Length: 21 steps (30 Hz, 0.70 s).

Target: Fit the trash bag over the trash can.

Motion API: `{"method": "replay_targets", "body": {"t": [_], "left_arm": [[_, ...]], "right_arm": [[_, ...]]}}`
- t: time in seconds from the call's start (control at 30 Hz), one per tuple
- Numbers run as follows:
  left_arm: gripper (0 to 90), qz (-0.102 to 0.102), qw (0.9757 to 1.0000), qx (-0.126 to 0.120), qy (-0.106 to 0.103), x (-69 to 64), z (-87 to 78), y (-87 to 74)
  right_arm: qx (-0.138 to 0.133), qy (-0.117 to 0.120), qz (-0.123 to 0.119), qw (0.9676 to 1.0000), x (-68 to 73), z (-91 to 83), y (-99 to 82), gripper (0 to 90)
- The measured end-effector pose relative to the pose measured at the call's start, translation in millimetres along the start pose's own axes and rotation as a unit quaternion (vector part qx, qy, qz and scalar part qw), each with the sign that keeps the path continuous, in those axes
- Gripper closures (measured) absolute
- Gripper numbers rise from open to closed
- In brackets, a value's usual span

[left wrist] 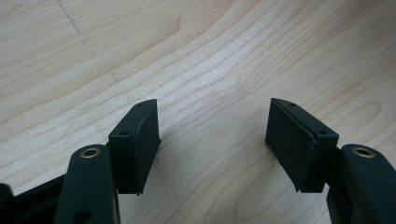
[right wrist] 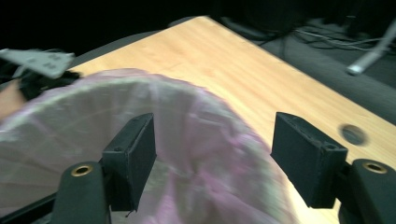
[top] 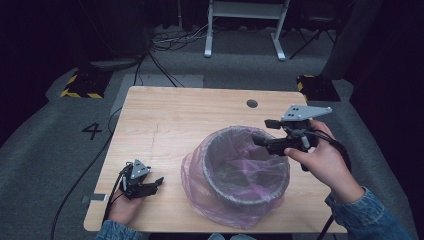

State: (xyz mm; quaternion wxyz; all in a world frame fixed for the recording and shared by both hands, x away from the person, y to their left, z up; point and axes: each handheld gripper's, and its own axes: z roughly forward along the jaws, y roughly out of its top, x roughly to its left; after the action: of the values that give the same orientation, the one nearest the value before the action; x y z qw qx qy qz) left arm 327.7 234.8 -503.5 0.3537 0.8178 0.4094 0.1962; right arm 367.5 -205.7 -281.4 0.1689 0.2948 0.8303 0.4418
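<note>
Pale wooden desk [top: 170, 120] carries a grey bin [top: 248, 170] lined with a pink bag [top: 200, 172], right of centre. Left tongs [top: 150, 186] rest spread near the desk's near-left corner, gripping nothing. Right tongs [top: 264, 133] hover spread above the bin's far rim. To tidy the liner, I'd pinch plastic alone, at the rim.

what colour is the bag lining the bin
Translucent pale purple-pink plastic bag lining the round grey bin; clearest in the high view.
</note>
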Motion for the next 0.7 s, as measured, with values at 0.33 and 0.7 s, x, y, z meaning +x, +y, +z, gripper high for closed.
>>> {"method": "replay_targets", "body": {"t": [0.33, 0.7], "left_arm": [[31.5, -0.011, 0.9998, 0.006, -0.017, 9.5, -3.2, -3.8], [29.6, -0.007, 0.9998, 0.006, -0.018, 14.5, -9.9, -10.4]], "right_arm": [[-0.007, -0.038, 0.015, 0.9991, -19.0, -33.0, -13.4, 30.9], [-0.007, -0.056, 0.022, 0.9982, -28.9, -65.5, -30.9, 29.4]]}}
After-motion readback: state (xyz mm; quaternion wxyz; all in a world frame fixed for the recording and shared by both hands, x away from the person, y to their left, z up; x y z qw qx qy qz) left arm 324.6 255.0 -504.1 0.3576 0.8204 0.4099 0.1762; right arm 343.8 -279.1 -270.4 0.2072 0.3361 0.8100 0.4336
